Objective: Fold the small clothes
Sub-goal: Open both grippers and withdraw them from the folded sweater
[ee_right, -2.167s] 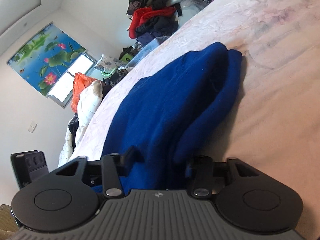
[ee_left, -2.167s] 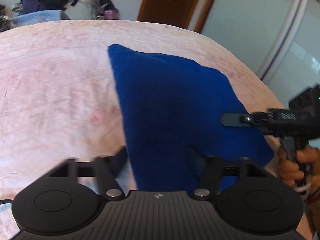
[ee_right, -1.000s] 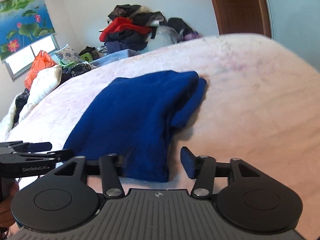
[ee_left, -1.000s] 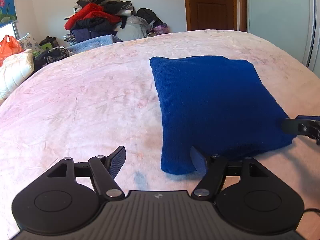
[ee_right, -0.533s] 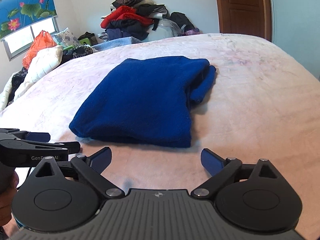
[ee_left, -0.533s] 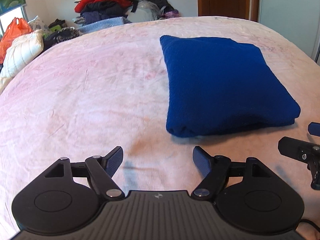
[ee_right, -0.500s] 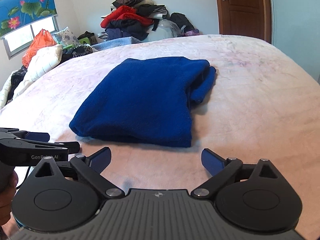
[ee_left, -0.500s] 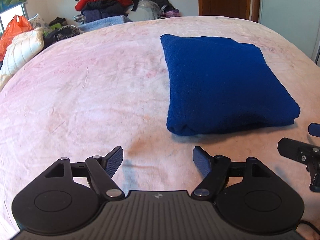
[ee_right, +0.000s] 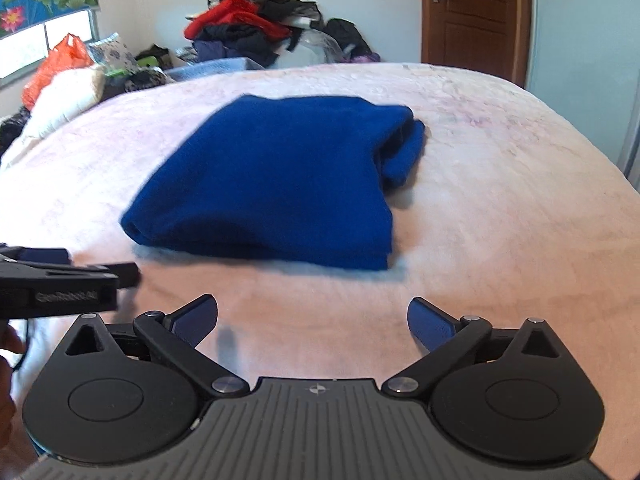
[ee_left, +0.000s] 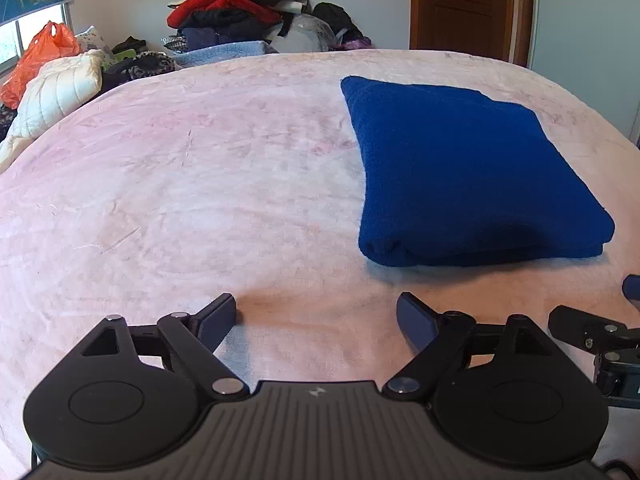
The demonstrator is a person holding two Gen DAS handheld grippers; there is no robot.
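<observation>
Folded blue knit garment (ee_left: 460, 168) lay on the pink plush bedspread (ee_left: 180, 200), right of centre, heap of mixed clothes (ee_left: 240, 12) behind the far edge, white quilted bundle (ee_left: 56, 92) far left, brown wooden door (ee_left: 468, 4) far right.

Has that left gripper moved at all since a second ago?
Yes. A second ago one finger of the left gripper overlapped the near edge of the blue garment; now it has pulled back, bare blanket lies between them, and its jaws are opening, empty.
</observation>
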